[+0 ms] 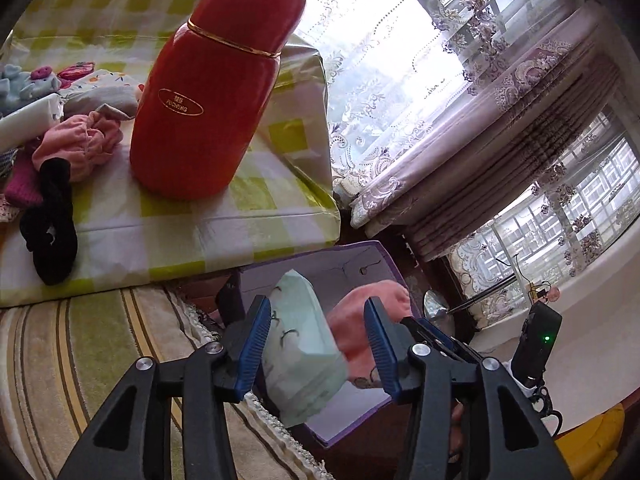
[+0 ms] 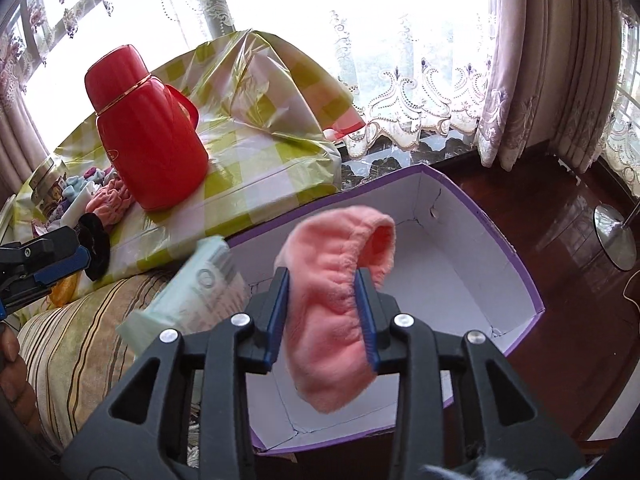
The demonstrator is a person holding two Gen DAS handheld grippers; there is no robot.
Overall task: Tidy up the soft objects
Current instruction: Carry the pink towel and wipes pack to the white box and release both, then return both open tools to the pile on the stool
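A purple box with a white inside [image 2: 520, 276] stands on the floor beside the low table; it also shows in the left wrist view [image 1: 360, 412]. My right gripper [image 2: 322, 314] is shut on a pink fuzzy sock [image 2: 332, 320] and holds it above the box. A pale green tissue pack [image 1: 300, 348] is in the air over the box's near edge, between my left gripper's [image 1: 320, 348] spread fingers, blurred and touching neither pad. It also shows in the right wrist view [image 2: 196, 292]. The left gripper is open.
A red thermos [image 1: 200, 92] stands on the green-checked tablecloth [image 1: 160, 232]. A pile of small soft items lies left of it: a pink cloth [image 1: 80, 144], a black scrunchie [image 1: 50, 220], a white pack [image 1: 28, 120]. A striped cushion [image 1: 80, 360] lies below. Curtains and a lamp base [image 2: 614, 236] are at the right.
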